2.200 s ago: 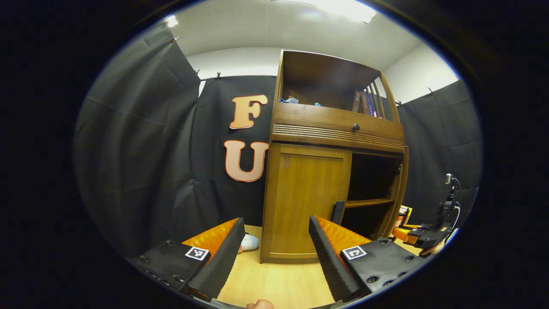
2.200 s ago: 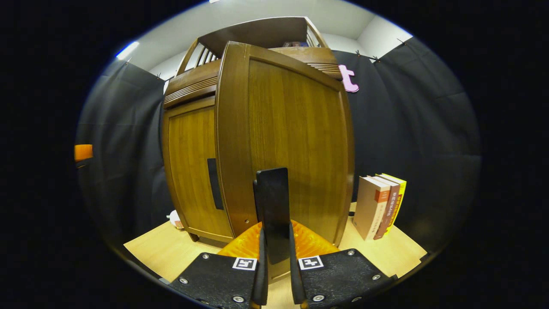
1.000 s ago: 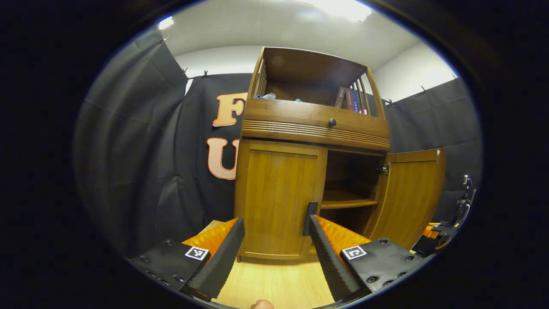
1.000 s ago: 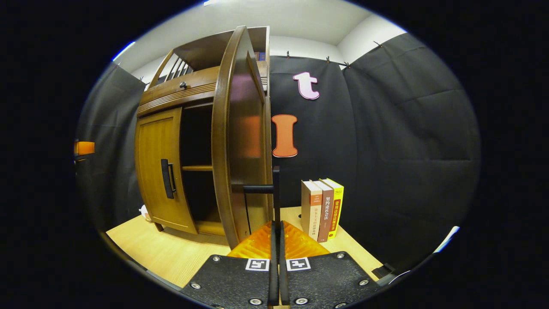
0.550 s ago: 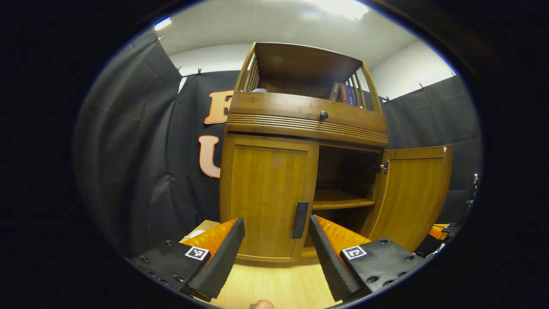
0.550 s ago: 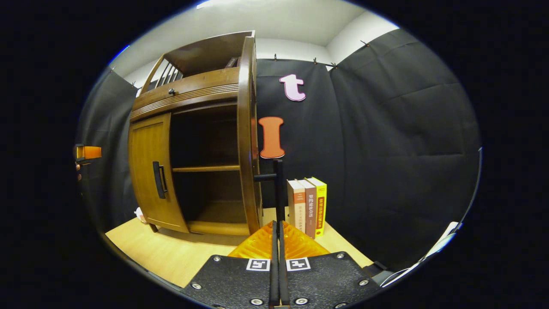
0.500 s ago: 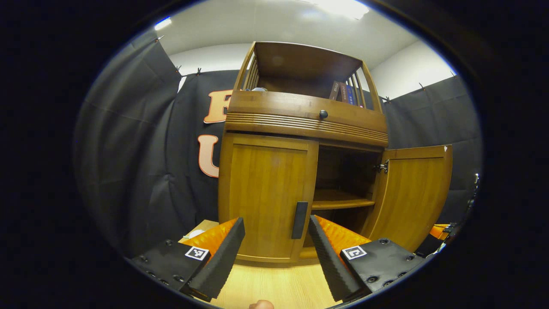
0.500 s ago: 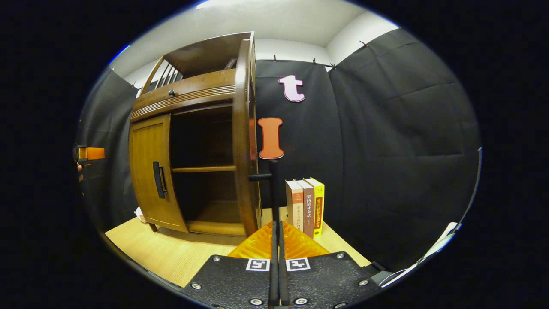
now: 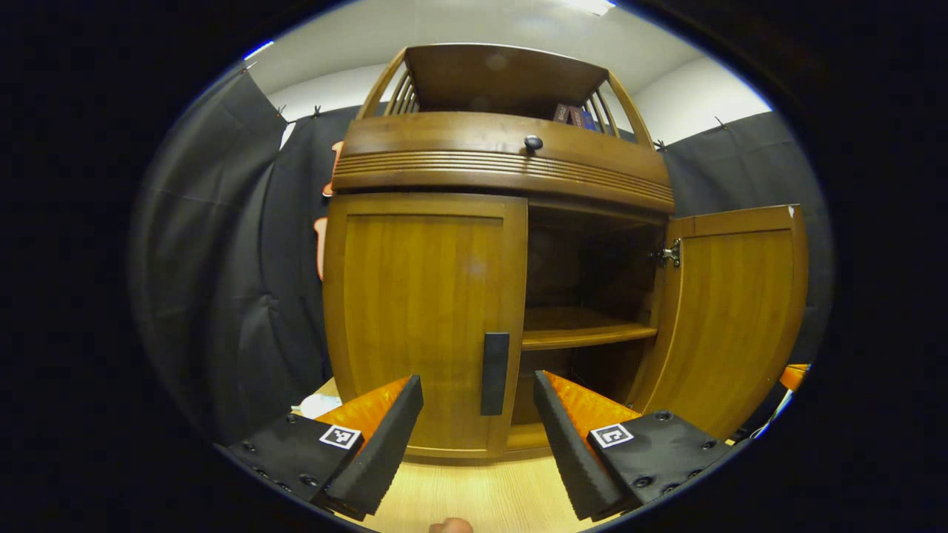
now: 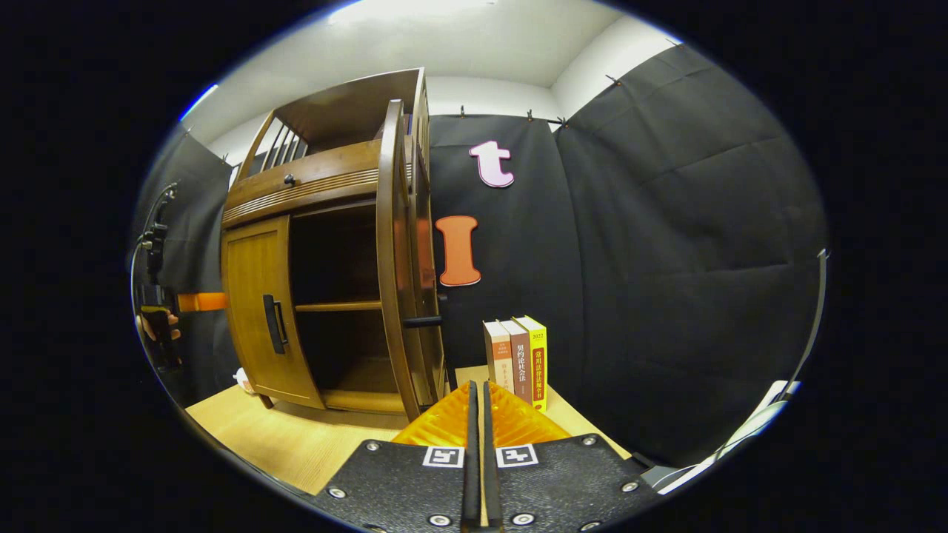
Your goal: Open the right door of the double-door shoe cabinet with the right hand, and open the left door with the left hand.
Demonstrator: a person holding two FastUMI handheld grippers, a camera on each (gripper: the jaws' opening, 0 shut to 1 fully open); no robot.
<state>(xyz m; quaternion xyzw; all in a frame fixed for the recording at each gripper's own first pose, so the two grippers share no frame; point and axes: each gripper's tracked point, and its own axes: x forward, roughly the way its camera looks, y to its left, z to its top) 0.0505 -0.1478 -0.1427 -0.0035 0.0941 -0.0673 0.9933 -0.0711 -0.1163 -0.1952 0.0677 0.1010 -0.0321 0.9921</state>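
The wooden shoe cabinet (image 9: 503, 159) stands right in front of me. Its left door (image 9: 418, 311) is closed, with a dark vertical handle (image 9: 495, 374) on its right edge. My left gripper (image 9: 477, 385) is open, and the handle shows between its fingertips, a little ahead of them. The right door (image 9: 729, 318) stands wide open, baring a shelf (image 9: 585, 334). In the right gripper view that door (image 10: 392, 259) is edge-on, its handle (image 10: 422, 322) sticking out. My right gripper (image 10: 476, 389) is shut on nothing, just short of that handle.
Three upright books (image 10: 518, 359) stand on the wooden floor (image 10: 296, 437) right of the cabinet. Black cloth walls close in on both sides. A drawer with a round knob (image 9: 532, 142) and an open top shelf sit above the doors. A hand (image 10: 159, 326) shows at far left.
The left gripper has come closer to the left door, so its handle now shows between the fingers. The right gripper has drawn back from the right door's handle; that door stays wide open.
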